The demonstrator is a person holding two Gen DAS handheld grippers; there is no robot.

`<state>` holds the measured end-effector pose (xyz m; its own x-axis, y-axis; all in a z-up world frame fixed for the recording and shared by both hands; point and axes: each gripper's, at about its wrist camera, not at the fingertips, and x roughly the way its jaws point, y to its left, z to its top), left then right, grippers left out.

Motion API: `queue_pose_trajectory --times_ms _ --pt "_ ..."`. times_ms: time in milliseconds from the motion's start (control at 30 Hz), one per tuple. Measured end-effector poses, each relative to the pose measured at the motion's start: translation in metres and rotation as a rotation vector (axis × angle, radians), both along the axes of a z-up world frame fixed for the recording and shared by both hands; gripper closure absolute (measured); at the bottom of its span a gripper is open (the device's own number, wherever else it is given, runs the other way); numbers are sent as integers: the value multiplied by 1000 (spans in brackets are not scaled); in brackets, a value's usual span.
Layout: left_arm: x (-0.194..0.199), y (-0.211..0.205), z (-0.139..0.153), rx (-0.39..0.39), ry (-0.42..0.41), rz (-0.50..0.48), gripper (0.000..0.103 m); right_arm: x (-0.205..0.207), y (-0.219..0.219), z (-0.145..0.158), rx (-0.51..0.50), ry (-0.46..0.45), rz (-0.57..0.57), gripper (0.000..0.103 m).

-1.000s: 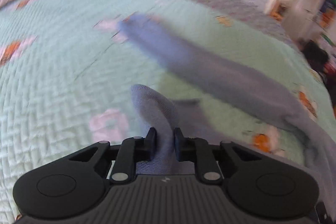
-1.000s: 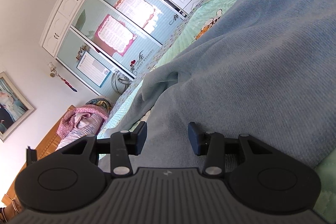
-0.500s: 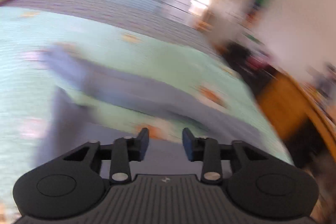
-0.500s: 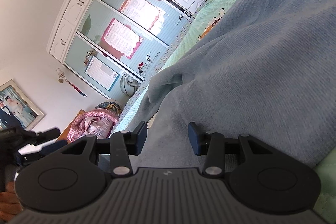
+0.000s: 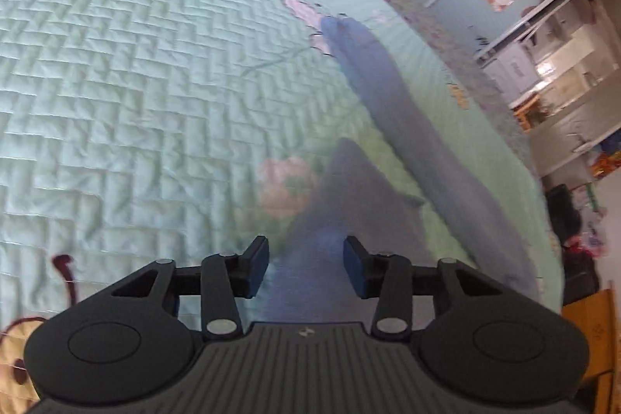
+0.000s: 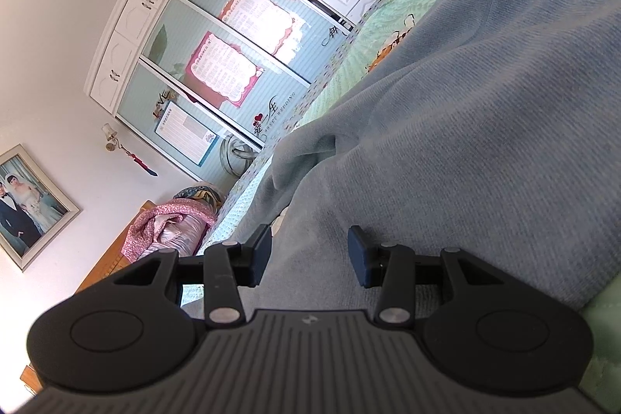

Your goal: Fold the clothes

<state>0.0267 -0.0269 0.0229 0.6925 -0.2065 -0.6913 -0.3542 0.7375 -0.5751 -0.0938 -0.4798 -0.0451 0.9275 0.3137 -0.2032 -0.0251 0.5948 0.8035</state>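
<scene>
The blue sweater [image 6: 485,111] lies spread on the bed [image 5: 136,84], the left gripper [image 5: 306,260] is opening above its sleeve, and the right gripper [image 6: 309,255] stands open over its body.

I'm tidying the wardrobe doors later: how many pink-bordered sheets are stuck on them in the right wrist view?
2. The upper sheet is on the middle glass panel; the lower sheet sits just below-left on the next panel. The blue-framed notice is not counted. Others may be hidden.
</scene>
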Motion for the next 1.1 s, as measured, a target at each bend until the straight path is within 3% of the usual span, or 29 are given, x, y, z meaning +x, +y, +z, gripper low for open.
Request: queue_pose_trajectory --times_ms 67,167,200,267,367,433,533,567,600,700,800,867,1000,1100 --pt "0 -4 3 -35 -17 -14 46 0 0 -1 -2 1 0 58" --pt "9 -10 -2 6 12 -61 49 0 0 0 -3 2 0 58" --pt "12 -13 -4 20 22 -81 52 0 0 -1 -2 1 0 58" --pt "14 -24 -1 100 15 -138 84 0 0 -1 -2 1 0 58" --pt "14 -42 11 196 -24 -201 88 1 0 -1 -2 1 -1 58" --pt "6 -63 31 230 -101 -266 88 1 0 -1 -1 0 -1 58" --pt "-17 -133 69 288 -268 -515 87 1 0 -2 -1 0 0 58" --pt "-23 -160 72 268 -273 -628 78 2 1 -1 -1 0 0 58" --pt "-27 -182 69 260 -247 -717 74 2 0 0 -1 0 0 58" --pt "-25 -222 39 233 -104 -835 62 2 1 1 0 0 0 58" --pt "-20 -211 10 91 36 -798 61 2 1 0 4 -2 0 58" --pt "-27 -193 12 21 -6 -773 60 2 1 0 6 -3 0 58" --pt "-37 -164 32 25 -142 -684 51 3 0 0 13 -7 0 58" --pt "-35 -166 41 80 -179 -654 48 4 1 -1 14 -8 -1 58"
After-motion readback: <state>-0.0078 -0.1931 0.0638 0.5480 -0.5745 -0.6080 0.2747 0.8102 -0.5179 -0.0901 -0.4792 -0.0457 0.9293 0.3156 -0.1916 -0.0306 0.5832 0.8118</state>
